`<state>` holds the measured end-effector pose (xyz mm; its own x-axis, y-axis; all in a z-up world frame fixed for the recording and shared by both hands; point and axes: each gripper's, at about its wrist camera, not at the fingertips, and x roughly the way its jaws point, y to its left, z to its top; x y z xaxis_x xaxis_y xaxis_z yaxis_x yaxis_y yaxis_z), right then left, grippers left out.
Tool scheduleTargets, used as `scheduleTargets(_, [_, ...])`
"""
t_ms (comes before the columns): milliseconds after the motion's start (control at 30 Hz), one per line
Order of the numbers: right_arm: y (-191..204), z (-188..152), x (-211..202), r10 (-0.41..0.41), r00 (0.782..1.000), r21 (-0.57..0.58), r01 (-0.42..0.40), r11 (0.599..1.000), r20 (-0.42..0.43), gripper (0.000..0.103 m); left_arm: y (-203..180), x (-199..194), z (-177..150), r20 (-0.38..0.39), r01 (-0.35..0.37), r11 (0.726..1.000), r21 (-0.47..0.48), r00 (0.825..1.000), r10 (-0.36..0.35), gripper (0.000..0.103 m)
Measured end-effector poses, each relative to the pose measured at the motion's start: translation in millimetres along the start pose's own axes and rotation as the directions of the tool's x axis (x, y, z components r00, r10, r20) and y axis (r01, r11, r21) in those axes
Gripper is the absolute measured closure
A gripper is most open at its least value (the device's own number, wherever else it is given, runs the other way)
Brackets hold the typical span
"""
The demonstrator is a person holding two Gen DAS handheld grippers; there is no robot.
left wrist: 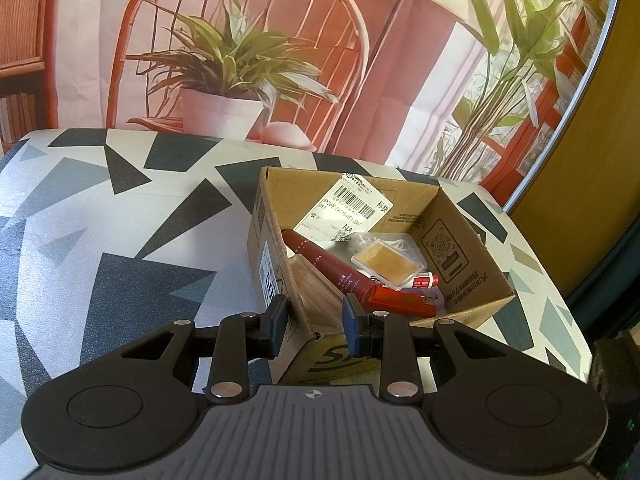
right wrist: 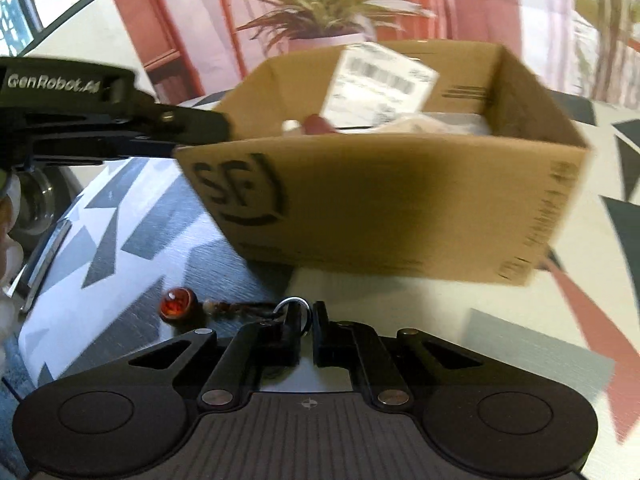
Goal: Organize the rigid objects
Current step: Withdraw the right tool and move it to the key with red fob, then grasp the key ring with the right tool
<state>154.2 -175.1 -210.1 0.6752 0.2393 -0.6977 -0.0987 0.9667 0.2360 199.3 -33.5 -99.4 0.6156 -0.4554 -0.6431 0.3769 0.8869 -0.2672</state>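
Geometric-patterned tabletop (right wrist: 120, 236) carries an open cardboard box (right wrist: 400, 208) whose corner wall the left gripper (left wrist: 316, 320) clamps. Just before it, the right gripper (right wrist: 307, 334) is clenched on a keychain's ring (right wrist: 295, 304). Such a thin ring could slip out when lifted, its amber bead (right wrist: 178, 303) snagging the box rim.

We seem to be in a staged room rather than a real home: the wall behind the counter (left wrist: 120, 208) is a printed backdrop (left wrist: 400, 60), creased with fold lines, picturing a chair, potted plants and a window. The counter wears a grey-and-black triangle-patterned cover and carries an opened cardboard box (left wrist: 452, 240).
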Motion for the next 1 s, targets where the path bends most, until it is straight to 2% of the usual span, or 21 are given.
scheduleTargets(367, [-39, -14, -27, -0.101, 0.994, 0.042, 0.100, 0.994, 0.033, 0.098, -1, 0, 0, 0.000, -0.007, 1.000, 0.001, 1.000, 0.007, 0.072])
scheduleTargets(667, [-30, -14, -25, -0.137, 0.990, -0.030, 0.138, 0.990, 0.039, 0.093, -1, -1, 0, 0.001, -0.007, 1.000, 0.001, 1.000, 0.007, 0.072])
scheduleTargets(1000, [-28, -14, -24, -0.150, 0.988, -0.044, 0.152, 0.987, 0.039, 0.097, -1, -1, 0, 0.000, -0.007, 1.000, 0.001, 1.000, 0.007, 0.072])
